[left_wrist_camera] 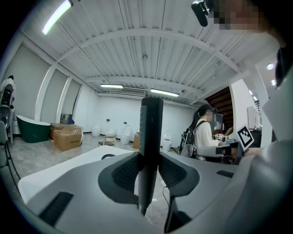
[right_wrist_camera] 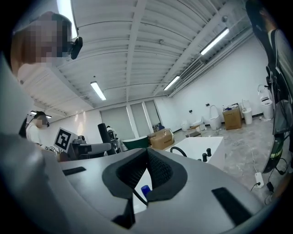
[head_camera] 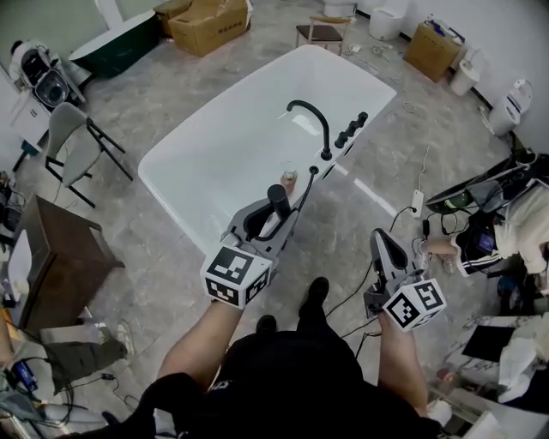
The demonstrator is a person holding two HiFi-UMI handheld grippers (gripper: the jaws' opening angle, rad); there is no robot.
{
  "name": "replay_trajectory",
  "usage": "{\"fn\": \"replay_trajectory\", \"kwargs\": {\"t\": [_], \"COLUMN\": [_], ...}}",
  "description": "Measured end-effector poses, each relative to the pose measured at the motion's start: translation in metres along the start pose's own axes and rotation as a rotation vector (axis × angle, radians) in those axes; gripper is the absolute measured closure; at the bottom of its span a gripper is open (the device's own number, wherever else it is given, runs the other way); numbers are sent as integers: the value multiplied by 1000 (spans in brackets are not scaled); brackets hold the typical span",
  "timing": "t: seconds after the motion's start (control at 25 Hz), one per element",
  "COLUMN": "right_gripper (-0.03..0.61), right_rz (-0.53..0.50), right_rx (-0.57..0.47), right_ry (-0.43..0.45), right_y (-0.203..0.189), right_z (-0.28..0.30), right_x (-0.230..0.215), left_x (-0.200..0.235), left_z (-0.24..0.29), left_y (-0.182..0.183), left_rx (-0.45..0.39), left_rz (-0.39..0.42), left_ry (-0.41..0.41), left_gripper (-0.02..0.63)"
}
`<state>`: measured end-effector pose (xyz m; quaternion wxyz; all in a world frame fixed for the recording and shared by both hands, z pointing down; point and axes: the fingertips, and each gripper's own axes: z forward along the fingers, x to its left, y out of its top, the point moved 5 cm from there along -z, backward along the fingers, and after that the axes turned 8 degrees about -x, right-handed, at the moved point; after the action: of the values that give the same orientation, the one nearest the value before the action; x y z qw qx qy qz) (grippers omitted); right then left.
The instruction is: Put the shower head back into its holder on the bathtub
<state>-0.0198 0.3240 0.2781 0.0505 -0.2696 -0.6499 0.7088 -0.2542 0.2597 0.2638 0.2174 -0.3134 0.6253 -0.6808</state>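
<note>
The black shower head (head_camera: 279,198) stands upright between the jaws of my left gripper (head_camera: 273,211), which is shut on its handle just off the near rim of the white bathtub (head_camera: 214,146). Its black hose (head_camera: 304,190) runs up to the tub's rim beside the black faucet (head_camera: 310,120) and knobs (head_camera: 352,129). In the left gripper view the shower head (left_wrist_camera: 150,137) fills the gap between the pads of the left gripper (left_wrist_camera: 149,157). My right gripper (head_camera: 383,238) hangs lower right over the floor, shut and empty. In its own view the right gripper (right_wrist_camera: 147,155) has its pads meeting, with the bathtub (right_wrist_camera: 208,145) beyond.
Cardboard boxes (head_camera: 208,24) and a dark green tub (head_camera: 116,43) stand at the back. A folding chair (head_camera: 73,141) and a brown table (head_camera: 60,257) are at the left. A seated person (head_camera: 497,236) and a cluttered desk are at the right. Cables and a power strip (head_camera: 417,202) lie on the floor.
</note>
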Motion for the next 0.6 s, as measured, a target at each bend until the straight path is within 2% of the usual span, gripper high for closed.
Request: {"fn": "replay_trajectory", "kwargs": {"t": [0.36,0.6], "right_gripper": [565,565], "right_rz": [29,34], "right_rx": [60,82], "right_ry": [24,65], "right_y": [12,28], "right_z": [38,61], "right_x": [-144,-202], "left_x": [-3,-8], "left_z": [137,199], "left_y": [-17,-5], "left_rx": [45,54], "left_rz": [-16,5], "left_ry": [57,91], "left_gripper": [472,472]}}
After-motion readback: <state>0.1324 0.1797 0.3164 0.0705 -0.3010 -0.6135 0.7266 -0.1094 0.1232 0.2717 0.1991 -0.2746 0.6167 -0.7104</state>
